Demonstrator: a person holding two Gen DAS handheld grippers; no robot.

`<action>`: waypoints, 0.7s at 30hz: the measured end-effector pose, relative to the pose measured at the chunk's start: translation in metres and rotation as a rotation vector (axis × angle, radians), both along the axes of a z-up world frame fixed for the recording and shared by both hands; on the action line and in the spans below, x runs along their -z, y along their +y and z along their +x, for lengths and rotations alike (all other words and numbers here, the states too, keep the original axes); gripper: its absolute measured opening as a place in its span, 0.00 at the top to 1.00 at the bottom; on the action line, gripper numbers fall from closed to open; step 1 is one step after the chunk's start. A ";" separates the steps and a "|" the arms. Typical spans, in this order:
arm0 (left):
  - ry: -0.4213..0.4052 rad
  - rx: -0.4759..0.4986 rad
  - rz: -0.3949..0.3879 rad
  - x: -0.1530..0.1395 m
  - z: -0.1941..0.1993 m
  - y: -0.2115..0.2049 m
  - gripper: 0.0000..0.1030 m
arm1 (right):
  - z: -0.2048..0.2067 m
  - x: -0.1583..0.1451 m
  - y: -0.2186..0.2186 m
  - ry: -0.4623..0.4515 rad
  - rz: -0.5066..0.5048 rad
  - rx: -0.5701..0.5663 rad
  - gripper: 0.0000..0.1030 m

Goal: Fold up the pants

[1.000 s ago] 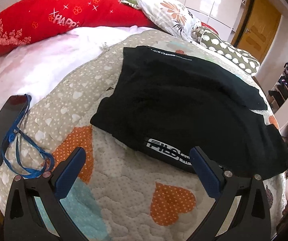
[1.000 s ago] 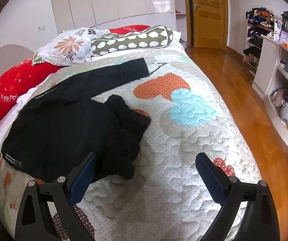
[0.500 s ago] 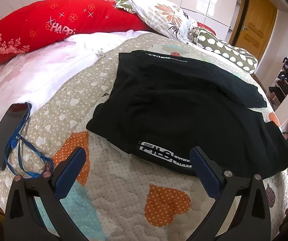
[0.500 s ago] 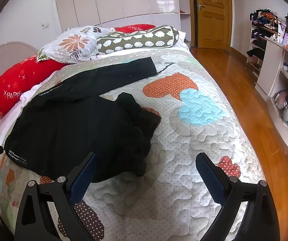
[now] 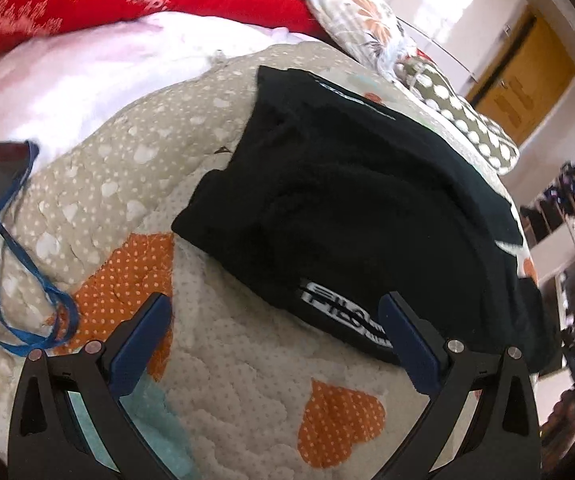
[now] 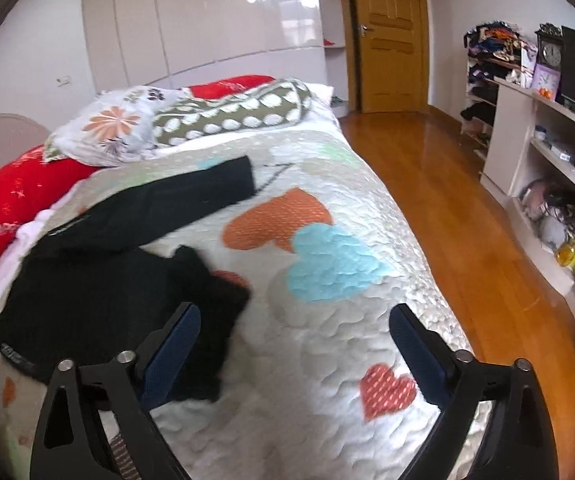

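While unfolded: black soft-fabric pants [image 5: 367,208] lie loosely spread on the heart-patterned quilted bedspread [image 5: 247,380], waistband near its foot edge.
Done: no neat fold visible.
Left: whole fold, judged.
Left gripper [image 5: 275,320]: jaws apart, empty, nearer the waistband than before.
Right gripper [image 6: 295,332]: jaws just narrowing, nothing between; crumpled leg beside.
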State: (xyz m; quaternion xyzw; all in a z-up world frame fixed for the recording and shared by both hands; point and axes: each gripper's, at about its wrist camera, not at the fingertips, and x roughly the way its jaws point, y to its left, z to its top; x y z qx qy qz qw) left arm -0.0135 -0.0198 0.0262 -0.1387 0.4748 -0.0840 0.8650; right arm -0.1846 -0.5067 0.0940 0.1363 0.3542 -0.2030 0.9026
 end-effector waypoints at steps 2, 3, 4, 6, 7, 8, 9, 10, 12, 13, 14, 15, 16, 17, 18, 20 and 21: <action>-0.002 0.001 0.010 0.002 0.003 -0.005 0.00 | 0.013 0.013 -0.008 0.031 0.037 -0.008 0.24; -0.001 0.007 0.016 0.003 0.004 -0.007 0.00 | 0.020 0.019 -0.009 0.045 0.048 -0.019 0.26; -0.002 0.013 0.021 0.003 0.005 -0.011 0.00 | 0.029 0.027 -0.008 0.066 0.055 -0.032 0.27; 0.001 0.030 0.015 0.004 0.009 -0.017 0.00 | 0.042 0.039 -0.005 0.087 0.075 -0.064 0.28; 0.005 0.036 0.011 0.004 0.011 -0.020 0.00 | 0.048 0.043 -0.002 0.088 0.097 -0.088 0.29; 0.011 0.043 0.006 0.005 0.014 -0.022 0.00 | 0.053 0.047 0.002 0.087 0.121 -0.114 0.29; 0.017 0.050 0.003 0.006 0.019 -0.026 0.00 | 0.059 0.050 0.005 0.095 0.128 -0.132 0.29; 0.021 0.050 0.006 0.007 0.022 -0.027 0.00 | 0.063 0.052 0.010 0.107 0.115 -0.141 0.29; 0.026 0.044 0.005 0.008 0.031 -0.031 0.00 | 0.068 0.055 0.016 0.102 0.105 -0.170 0.48; 0.029 0.041 -0.002 0.008 0.033 -0.032 0.00 | 0.070 0.055 0.019 0.095 0.117 -0.192 0.59; 0.032 0.039 -0.009 0.008 0.036 -0.034 0.00 | 0.070 0.053 0.021 0.084 0.128 -0.211 0.79; 0.031 0.042 -0.009 0.008 0.037 -0.035 0.00 | 0.069 0.051 0.023 0.077 0.128 -0.217 0.89; 0.025 0.056 -0.010 0.006 0.037 -0.037 0.02 | 0.067 0.046 0.026 0.072 0.122 -0.225 0.89; 0.018 0.071 -0.012 0.004 0.036 -0.038 0.07 | 0.064 0.041 0.027 0.070 0.108 -0.228 0.90; 0.014 0.083 -0.009 0.003 0.035 -0.039 0.08 | 0.059 0.032 0.026 0.058 0.076 -0.222 0.90; 0.011 0.095 0.008 0.004 0.034 -0.041 0.09 | 0.054 0.019 0.017 0.041 0.022 -0.179 0.90; 0.012 0.095 0.010 0.005 0.033 -0.042 0.09 | 0.056 0.016 0.012 0.045 0.007 -0.158 0.90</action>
